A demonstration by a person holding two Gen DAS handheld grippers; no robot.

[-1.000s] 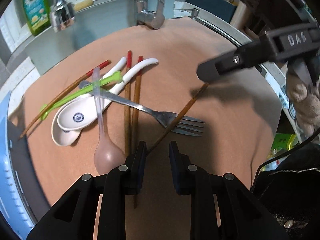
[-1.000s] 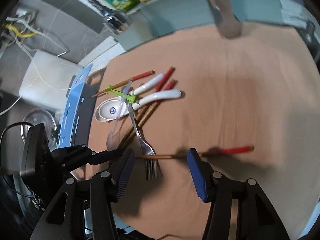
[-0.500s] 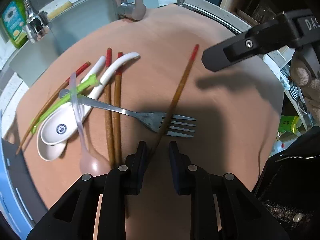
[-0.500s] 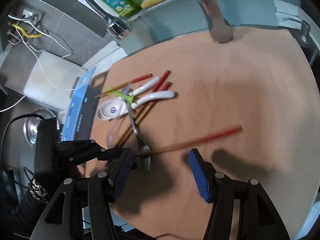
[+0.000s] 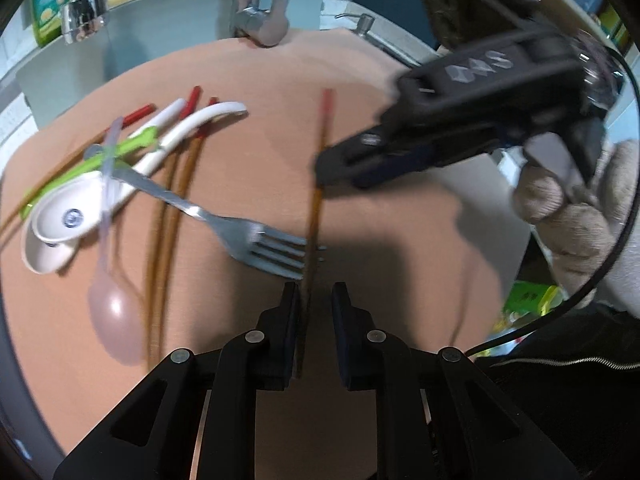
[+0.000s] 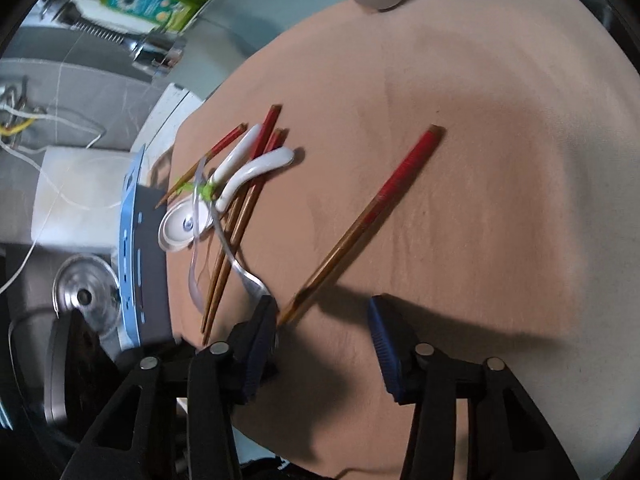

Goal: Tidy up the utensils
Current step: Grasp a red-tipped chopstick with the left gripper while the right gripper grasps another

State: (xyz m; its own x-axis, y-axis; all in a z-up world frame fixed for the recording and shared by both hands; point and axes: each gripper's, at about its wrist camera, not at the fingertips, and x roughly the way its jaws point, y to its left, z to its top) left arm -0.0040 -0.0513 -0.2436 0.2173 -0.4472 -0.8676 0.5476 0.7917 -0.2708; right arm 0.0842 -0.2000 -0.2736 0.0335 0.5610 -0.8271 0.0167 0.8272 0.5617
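Red-tipped chopstick [image 5: 316, 200] lies between the parted left hand-held gripper [image 5: 314, 316]; right hand-held gripper [image 6: 324, 320] gapes beside it.

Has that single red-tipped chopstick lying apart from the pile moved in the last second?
Yes. The lone chopstick has swung round: its red tip turned toward the faucet, while its thin end stays by the fork.

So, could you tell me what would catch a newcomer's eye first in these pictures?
Probably the lone red-tipped chopstick lying apart on the peach cloth, its brown end between the open fingers of the left gripper, with the right gripper open just beside it. Next, the tangled heap to the left: white spoons, a fork, a pink spoon and more chopsticks.
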